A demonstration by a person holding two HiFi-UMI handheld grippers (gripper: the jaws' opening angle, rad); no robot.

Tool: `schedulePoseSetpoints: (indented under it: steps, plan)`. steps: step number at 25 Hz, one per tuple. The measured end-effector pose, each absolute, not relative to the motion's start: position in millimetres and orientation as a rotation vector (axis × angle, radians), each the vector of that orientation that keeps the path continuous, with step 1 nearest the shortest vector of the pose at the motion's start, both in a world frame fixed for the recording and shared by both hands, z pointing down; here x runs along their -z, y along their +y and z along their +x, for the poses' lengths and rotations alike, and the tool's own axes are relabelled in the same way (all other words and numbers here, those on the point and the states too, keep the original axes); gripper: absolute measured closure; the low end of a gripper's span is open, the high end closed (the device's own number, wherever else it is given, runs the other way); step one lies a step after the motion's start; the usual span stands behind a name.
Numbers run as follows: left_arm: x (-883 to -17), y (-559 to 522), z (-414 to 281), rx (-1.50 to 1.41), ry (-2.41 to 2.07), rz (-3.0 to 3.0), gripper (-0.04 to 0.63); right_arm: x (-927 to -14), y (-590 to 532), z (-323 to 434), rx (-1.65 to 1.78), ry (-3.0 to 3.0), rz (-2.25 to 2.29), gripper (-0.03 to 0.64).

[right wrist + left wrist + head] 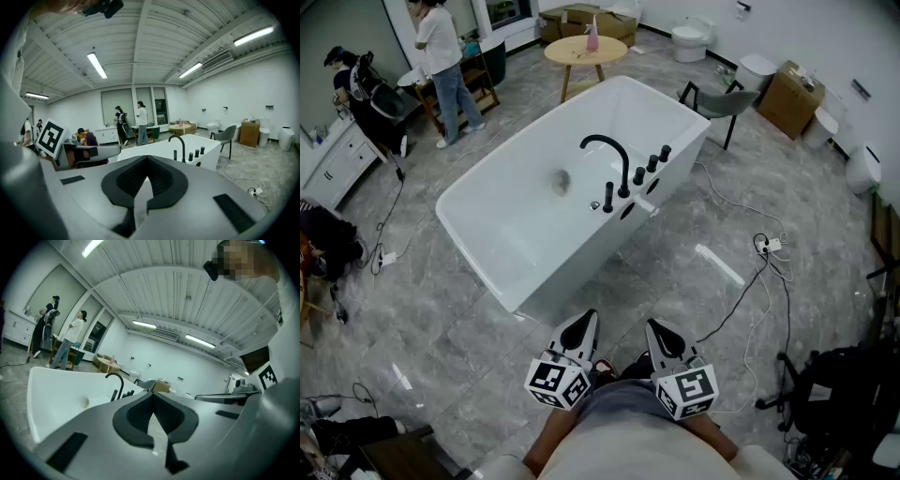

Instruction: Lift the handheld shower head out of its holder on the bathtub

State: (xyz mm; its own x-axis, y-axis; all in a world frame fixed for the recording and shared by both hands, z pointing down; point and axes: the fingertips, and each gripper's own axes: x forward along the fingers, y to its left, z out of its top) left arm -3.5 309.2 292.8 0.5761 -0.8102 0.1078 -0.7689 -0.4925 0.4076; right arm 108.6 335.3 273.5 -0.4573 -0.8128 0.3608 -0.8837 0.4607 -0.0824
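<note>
The left hand-held gripper (585,323) is closed on nothing, low by the person's body. Straight ahead and well apart, the handheld shower head (608,196) stands upright, a slim black stick in its holder on the bathtub's (581,267) nearer long rim, just beside the arched spout (609,150). The right hand-held gripper (657,330) is also closed and empty, and looks about equally far from it.
</note>
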Motion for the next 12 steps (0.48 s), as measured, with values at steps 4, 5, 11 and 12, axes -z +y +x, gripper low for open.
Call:
schedulePoseSetpoints:
  steps: [4,5,11,12]
  plan:
    - [-303,312,0,0.133,-1.288,2.354,0.589,-271,336,108,-0.357,-2.453,1.432,0.598]
    - [-304,314,4,0.126,-1.286,2.356,0.589,-272,337,110,-0.352,-2.449,1.427,0.598]
    - [-302,314,25,0.100,-1.304,2.375,0.589,-276,332,128,-0.362,-2.444,1.412,0.598]
    - [-299,313,31,0.100,-1.312,2.381,0.589,-275,331,134,-0.359,-2.447,1.415,0.598]
